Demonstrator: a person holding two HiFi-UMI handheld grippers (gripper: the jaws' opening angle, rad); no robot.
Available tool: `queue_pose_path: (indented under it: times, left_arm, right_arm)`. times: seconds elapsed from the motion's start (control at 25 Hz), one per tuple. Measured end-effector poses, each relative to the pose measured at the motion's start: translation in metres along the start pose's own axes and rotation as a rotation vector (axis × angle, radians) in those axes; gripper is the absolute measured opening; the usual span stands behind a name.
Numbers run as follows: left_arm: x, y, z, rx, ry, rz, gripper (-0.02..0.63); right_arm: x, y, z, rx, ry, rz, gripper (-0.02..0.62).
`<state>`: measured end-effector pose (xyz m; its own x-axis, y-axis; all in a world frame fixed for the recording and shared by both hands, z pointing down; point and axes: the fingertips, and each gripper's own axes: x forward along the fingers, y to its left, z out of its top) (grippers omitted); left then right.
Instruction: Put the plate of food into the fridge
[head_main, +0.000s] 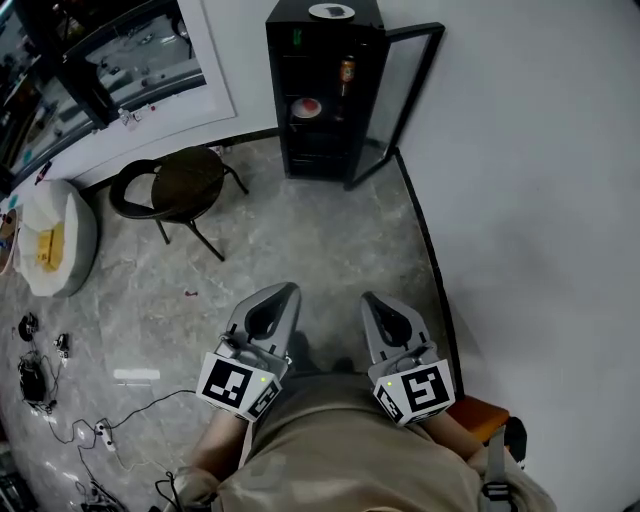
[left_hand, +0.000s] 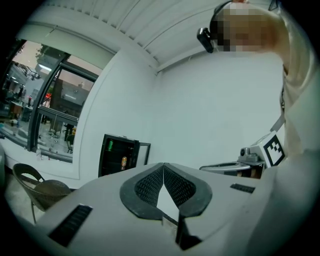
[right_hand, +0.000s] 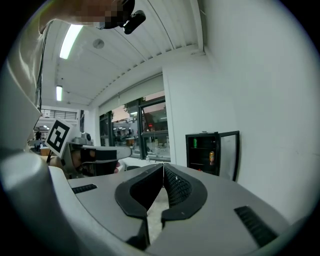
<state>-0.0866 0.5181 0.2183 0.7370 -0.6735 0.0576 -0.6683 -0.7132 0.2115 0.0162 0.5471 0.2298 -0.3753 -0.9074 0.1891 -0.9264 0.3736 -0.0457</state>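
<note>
Grey marbled floor (head_main: 300, 240) and white walls, with a black mini fridge (head_main: 277, 100) at the far wall, glass door (head_main: 400, 100) swung open. Inside, on a middle shelf below an orange can (head_main: 346, 70), plate of food (head_main: 307, 106). Well apart from it, left gripper (head_main: 283, 295) and right gripper (head_main: 375, 303) side by side near the body, jaws pressed together, empty.

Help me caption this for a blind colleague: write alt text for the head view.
A person holds the left gripper and right gripper side by side, both shut and empty, facing a small black fridge whose door stands open, a plate and a can inside. A round chair stands left of it.
</note>
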Motion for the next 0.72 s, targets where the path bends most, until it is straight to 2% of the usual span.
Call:
queue_pose_path:
  times: [0.32, 0.52, 0.72]
  left_arm:
    - [-0.015, 0.051, 0.004, -0.011, -0.007, -0.016, 0.011]
    - [-0.022, 0.069, 0.004, 0.039, 0.009, -0.052, 0.011]
    - [-0.028, 0.091, 0.007, 0.020, 0.007, -0.042, 0.011]
  right_arm:
    - [0.050, 0.033, 0.008, -0.028, 0.011, 0.009, 0.023]
    - [0.075, 0.051, 0.011, -0.056, 0.022, 0.014, 0.023]
    - [0.093, 0.062, 0.017, -0.078, 0.035, 0.018, 0.023]
